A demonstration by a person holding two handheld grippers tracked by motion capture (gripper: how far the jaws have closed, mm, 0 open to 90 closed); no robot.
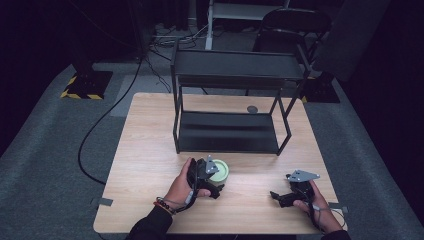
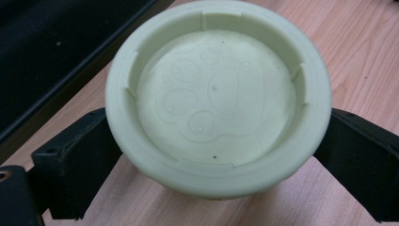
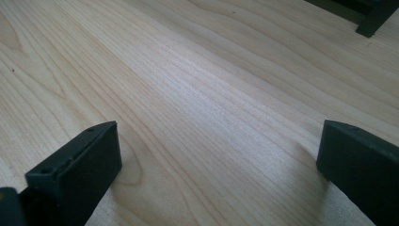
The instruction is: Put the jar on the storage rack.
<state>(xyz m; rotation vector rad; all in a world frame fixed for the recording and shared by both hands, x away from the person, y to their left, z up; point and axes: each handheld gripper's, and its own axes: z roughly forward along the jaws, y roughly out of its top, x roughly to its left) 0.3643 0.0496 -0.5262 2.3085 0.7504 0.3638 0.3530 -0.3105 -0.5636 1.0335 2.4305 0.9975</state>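
A round pale green dish (image 2: pixel 216 94), shallow with a paw print moulded in its floor, sits on the wooden table (image 1: pixel 145 150) just in front of the rack; it is the green disc (image 1: pixel 223 170) in the high view. My left gripper (image 2: pixel 219 127) has one black jaw against each side of the dish and is shut on it; in the high view this gripper (image 1: pixel 218 175) is held by the person's left hand. My right gripper (image 3: pixel 216 136) stands open low over bare wood, and the high view places it (image 1: pixel 280 196) at the front right.
A black two-tier metal rack (image 1: pixel 230 95) stands at the table's back middle, its lower shelf close behind the dish. A small grey disc (image 1: pixel 252 109) lies on the table behind it. A folding chair (image 1: pixel 295 25) and floor cables (image 1: pixel 95 135) lie beyond.
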